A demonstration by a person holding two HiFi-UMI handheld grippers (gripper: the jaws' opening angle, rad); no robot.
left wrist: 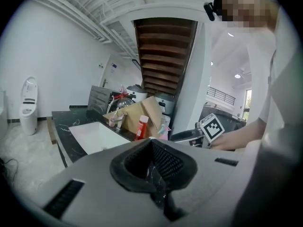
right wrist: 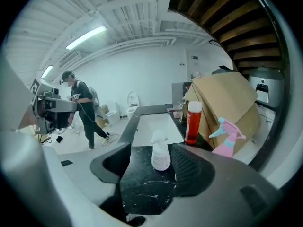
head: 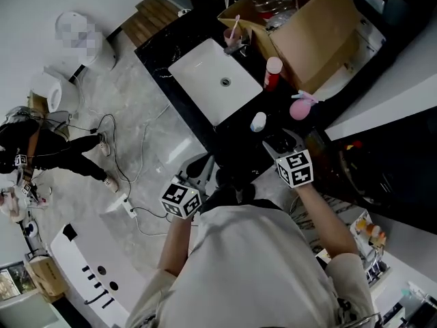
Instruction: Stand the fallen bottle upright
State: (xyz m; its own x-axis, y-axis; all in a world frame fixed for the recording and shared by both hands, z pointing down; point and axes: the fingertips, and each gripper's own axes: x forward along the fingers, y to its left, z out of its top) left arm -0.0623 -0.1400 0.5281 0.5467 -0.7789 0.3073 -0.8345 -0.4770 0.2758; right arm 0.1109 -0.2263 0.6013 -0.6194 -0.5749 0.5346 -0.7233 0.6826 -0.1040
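A small white bottle (right wrist: 161, 152) stands upright on the black marble counter (right wrist: 142, 186), just past my right gripper (right wrist: 149, 165). That gripper is open and empty, its fingers on either side of the bottle's line without touching it. In the head view the same white bottle (head: 258, 121) stands ahead of the right gripper (head: 276, 143). A red bottle with a white cap (head: 272, 72) and a pink spray bottle (head: 300, 106) also stand upright. My left gripper (head: 205, 171) hangs at the counter's near edge, shut with nothing in it; its pads (left wrist: 168, 162) meet.
A white sink (head: 216, 80) is set in the counter (head: 239, 149), with a cardboard box (head: 311, 36) behind the bottles. A person (head: 41, 152) stands on the floor at the left among cables (head: 113, 139). A toilet (head: 68, 39) is at the far left.
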